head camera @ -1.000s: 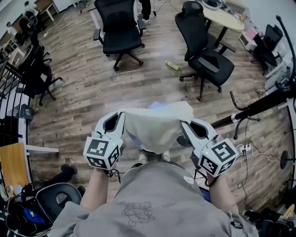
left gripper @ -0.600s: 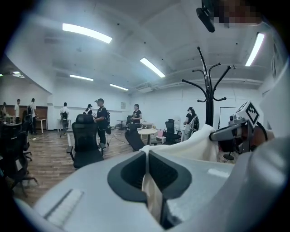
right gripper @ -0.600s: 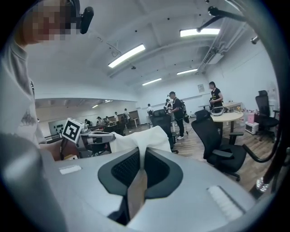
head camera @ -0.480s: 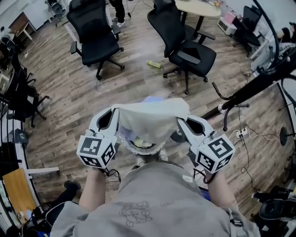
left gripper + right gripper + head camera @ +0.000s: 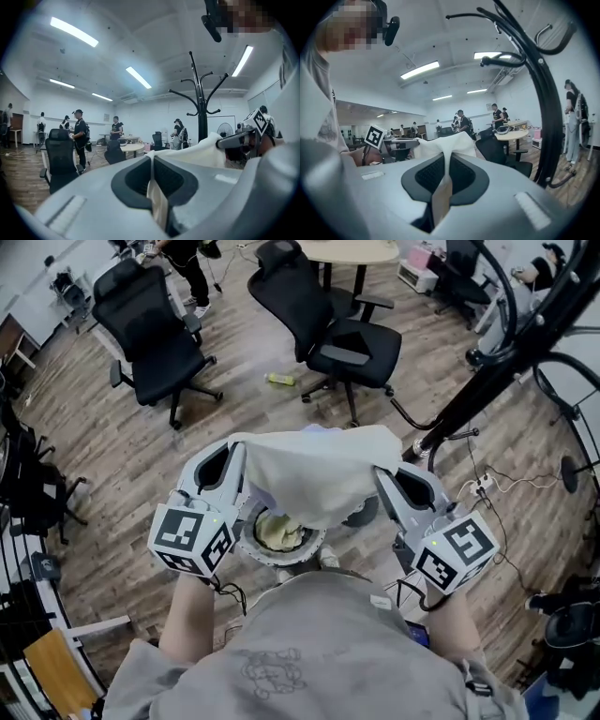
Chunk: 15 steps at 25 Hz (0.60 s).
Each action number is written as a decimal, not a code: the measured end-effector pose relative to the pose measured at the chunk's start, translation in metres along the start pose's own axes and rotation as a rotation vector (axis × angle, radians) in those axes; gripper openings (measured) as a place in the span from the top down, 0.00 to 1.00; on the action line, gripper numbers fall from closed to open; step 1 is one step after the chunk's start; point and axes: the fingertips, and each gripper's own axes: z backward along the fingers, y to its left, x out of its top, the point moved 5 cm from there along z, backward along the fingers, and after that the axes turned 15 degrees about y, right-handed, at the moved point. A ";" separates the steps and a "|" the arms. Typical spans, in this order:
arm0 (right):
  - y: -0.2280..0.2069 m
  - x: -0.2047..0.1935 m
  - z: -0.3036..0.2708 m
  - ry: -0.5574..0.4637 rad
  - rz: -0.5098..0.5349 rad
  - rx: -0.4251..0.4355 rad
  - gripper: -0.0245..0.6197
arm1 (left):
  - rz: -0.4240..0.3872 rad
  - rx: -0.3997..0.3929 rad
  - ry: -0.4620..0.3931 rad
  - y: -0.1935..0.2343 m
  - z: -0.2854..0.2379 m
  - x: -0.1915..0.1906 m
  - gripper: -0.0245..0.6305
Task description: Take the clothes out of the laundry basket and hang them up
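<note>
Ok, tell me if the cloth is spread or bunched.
Spread: the cloth stretches between the left claw and right claw, sagging in the middle.

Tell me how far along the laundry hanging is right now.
Done: one pale cream garment is out of the round pale laundry basket. In hand: left gripper and right gripper each clamp an edge, spreading it. To do: hang it on the black coat stand, whose visible hooks are bare; yellowish cloth lies in the basket.

soft matt cloth garment, wood plank floor, glossy metal rack
</note>
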 end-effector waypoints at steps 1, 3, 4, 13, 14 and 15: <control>-0.004 0.004 0.010 -0.017 0.002 -0.014 0.89 | -0.010 -0.019 -0.012 -0.006 -0.003 0.007 0.95; -0.008 0.011 0.030 -0.052 0.007 -0.049 0.89 | -0.032 -0.065 -0.039 -0.017 -0.009 0.022 0.95; -0.008 0.015 0.040 -0.068 0.011 -0.070 0.89 | -0.045 -0.091 -0.052 -0.022 -0.011 0.029 0.95; -0.019 0.015 0.120 -0.167 -0.007 -0.268 0.89 | -0.143 -0.330 -0.078 -0.088 -0.038 0.067 0.95; -0.020 0.011 0.128 -0.177 -0.019 -0.284 0.89 | -0.149 -0.356 -0.077 -0.097 -0.041 0.067 0.95; -0.021 0.008 0.136 -0.186 -0.032 -0.299 0.89 | -0.153 -0.382 -0.074 -0.105 -0.045 0.066 0.95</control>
